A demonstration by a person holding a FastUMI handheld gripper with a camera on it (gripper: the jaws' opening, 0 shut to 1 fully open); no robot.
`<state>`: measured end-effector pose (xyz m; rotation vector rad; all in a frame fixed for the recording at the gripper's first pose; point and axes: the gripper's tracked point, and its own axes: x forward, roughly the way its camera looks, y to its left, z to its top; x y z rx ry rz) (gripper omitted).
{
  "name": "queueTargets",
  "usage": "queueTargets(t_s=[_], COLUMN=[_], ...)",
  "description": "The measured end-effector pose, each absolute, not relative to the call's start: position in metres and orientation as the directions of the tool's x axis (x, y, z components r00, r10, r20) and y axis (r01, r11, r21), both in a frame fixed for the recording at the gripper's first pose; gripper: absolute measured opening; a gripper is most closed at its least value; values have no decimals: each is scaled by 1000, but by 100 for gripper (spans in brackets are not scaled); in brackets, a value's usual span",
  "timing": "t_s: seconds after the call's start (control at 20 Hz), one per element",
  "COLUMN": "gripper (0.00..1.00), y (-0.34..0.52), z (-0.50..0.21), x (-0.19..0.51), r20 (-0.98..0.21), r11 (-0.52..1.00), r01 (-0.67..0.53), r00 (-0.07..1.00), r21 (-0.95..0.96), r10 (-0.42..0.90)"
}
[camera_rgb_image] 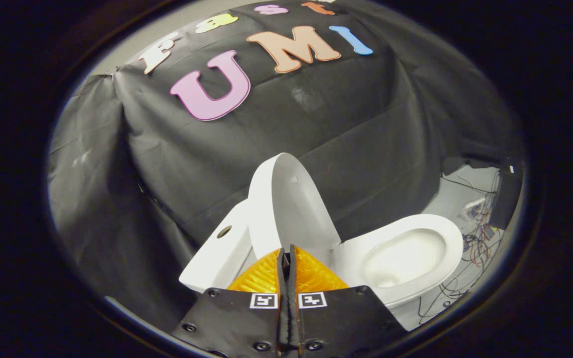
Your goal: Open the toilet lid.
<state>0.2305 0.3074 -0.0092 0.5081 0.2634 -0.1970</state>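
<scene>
A white toilet stands against the black cloth wall, seen tilted. Its lid [291, 204] is raised and stands upright against the tank [217, 253], with its inner face towards me. The open bowl [406, 258] with its seat rim lies to the right of the lid. My gripper [286, 253] is shut, its fingers pressed together with no gap between them. The fingertips sit right at the lid's lower edge, and I see nothing held between them.
The black cloth wall [316, 139] hangs close behind the toilet. Loose cables [475, 238] lie on the pale floor to the right of the bowl, next to a dark box [508, 194].
</scene>
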Motion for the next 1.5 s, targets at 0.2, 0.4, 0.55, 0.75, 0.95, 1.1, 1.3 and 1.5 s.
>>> queueTargets(t_s=[0.2, 0.4, 0.55, 0.75, 0.95, 1.1, 1.3, 1.5], gripper=[1, 3, 3, 4, 5, 24, 97, 97], y=[334, 348, 356, 368, 375, 381, 383, 366], z=[-2, 1, -2, 4, 10, 4, -6, -21], x=[248, 257, 260, 264, 260, 255, 242, 221], r20=[-247, -212, -223, -216, -197, -208, -237, -265], r11=[845, 815, 849, 872, 872, 891, 913, 948], r01=[201, 179, 165, 150, 125, 108, 78, 90], r00=[965, 975, 973, 975, 980, 978, 971, 964], r21=[495, 551, 502, 466, 474, 440, 400, 306], r10=[-85, -71, -58, -52, -34, -16, 21, -6])
